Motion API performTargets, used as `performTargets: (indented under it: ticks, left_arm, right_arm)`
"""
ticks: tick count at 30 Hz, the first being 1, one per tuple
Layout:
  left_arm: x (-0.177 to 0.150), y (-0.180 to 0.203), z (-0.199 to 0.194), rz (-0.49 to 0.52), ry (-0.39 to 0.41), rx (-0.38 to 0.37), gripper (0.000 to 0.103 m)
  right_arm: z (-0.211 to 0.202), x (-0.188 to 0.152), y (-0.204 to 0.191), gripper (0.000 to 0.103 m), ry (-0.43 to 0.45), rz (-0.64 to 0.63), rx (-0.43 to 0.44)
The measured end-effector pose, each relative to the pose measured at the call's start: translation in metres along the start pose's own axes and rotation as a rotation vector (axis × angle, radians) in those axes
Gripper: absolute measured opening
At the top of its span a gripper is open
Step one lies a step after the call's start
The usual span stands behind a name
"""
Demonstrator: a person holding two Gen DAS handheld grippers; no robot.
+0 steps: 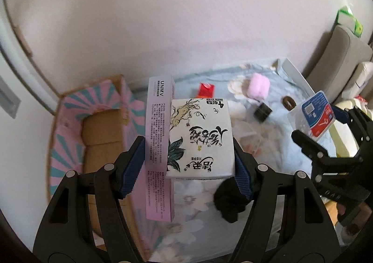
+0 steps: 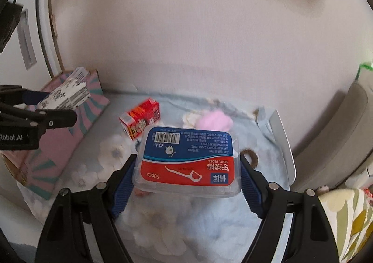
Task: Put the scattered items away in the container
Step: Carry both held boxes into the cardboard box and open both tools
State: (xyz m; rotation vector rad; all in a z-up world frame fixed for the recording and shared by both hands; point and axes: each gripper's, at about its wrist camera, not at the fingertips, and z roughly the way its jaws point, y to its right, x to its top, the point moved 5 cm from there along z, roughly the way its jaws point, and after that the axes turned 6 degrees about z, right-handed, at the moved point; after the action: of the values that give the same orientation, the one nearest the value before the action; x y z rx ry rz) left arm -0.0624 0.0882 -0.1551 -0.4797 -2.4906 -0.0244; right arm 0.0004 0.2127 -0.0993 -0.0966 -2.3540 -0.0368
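Floral bed sheet (image 1: 198, 195), container (image 1: 102, 127) at 9 o'clock. Left tool (image 1: 188, 165) clamps white carton (image 1: 201, 139) plus pink box (image 1: 159, 137) by the sides; light, crushable. Right tool (image 2: 186, 174) pinches floss box (image 2: 186, 160): slick, light plastic.

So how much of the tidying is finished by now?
Nothing visible sits in the cardboard box yet, though part of its inside is hidden. In hand: the left gripper clamps a pink carton and a white tissue pack together; the right gripper holds a dental floss case. Left on the bedspread: a red box, a pink fluffy thing, a brown ring, a black item.
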Motion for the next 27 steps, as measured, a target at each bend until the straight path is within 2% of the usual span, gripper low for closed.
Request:
performTargets:
  ticks: [10, 18, 23, 27]
  left_arm:
    - [-0.008, -0.071, -0.042, -0.104, 0.030, 0.097, 0.067]
    - [-0.034, -0.124, -0.052, -0.194, 0.007, 0.175, 0.067]
    - [-0.060, -0.142, -0.048, -0.247, -0.022, 0.183, 0.067]
    - [-0.081, -0.146, -0.032, -0.282, -0.062, 0.154, 0.067]
  right_arm:
    - [-0.017, 0.044, -0.055, 0.078, 0.070, -0.093, 0.105]
    - [-0.015, 0.067, -0.124, 0.078, 0.096, -0.201, 0.251]
    - [0.002, 0.079, -0.168, 0.078, 0.074, -0.265, 0.328]
    - [0.024, 0.092, -0.205, 0.078, 0.058, -0.320, 0.385]
